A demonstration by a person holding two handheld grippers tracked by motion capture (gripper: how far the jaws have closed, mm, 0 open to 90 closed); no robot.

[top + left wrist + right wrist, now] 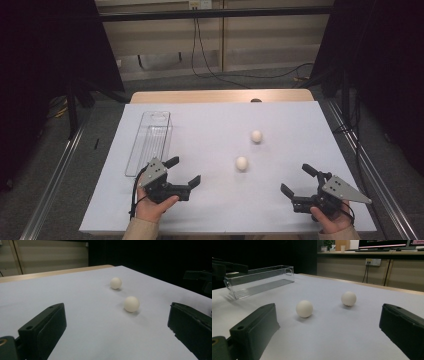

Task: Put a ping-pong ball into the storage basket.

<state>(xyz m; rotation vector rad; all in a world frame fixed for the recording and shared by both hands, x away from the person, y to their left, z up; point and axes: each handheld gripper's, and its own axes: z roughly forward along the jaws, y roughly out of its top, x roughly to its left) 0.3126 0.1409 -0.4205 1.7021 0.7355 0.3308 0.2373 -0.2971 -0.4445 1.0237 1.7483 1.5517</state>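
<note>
Both grippers, left gripper [183,171] and right gripper [296,180], rest spread and empty at the table's near edge. Between them lies the nearer ball [242,163], slightly closer to the left gripper; the farther ball [256,136] sits beyond it, the clear tray [149,142] well left of it. Round, no long axis.

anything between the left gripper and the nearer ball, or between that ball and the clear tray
Nothing visible. The left gripper has bare white table between its open jaws and the nearer ball. The stretch from that ball to the clear tray is bare too; the farther ball sits off on the other side.
</note>
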